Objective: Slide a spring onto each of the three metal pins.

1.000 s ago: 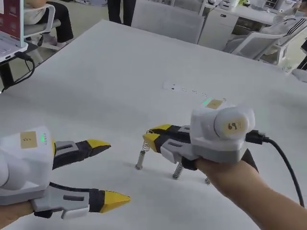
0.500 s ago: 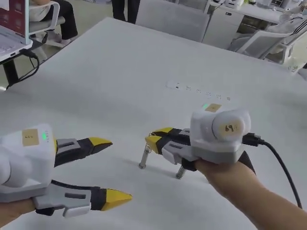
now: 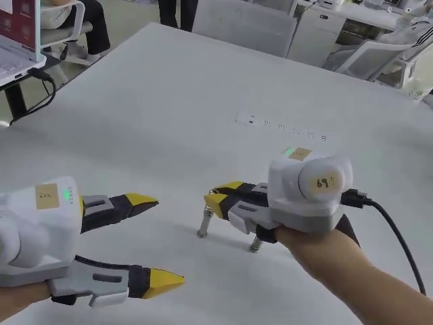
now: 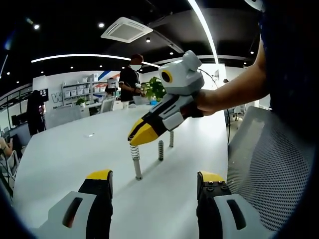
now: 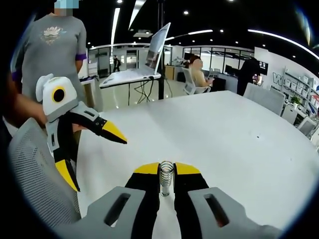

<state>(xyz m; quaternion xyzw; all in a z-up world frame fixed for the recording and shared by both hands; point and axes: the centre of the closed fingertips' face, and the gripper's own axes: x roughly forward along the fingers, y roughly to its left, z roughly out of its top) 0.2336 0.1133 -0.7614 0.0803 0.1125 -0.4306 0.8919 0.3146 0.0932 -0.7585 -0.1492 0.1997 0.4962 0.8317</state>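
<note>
On the white surface, the right gripper clamps a spring at the nearest pin.
Its fingers are closed on the grey coiled spring, which sits high on the upright metal pin; two more pins stand in a row beyond. The left gripper hovers well to the side, fingers apart, with bare surface between. Open surface runs to the far edge, where chairs stand.
</note>
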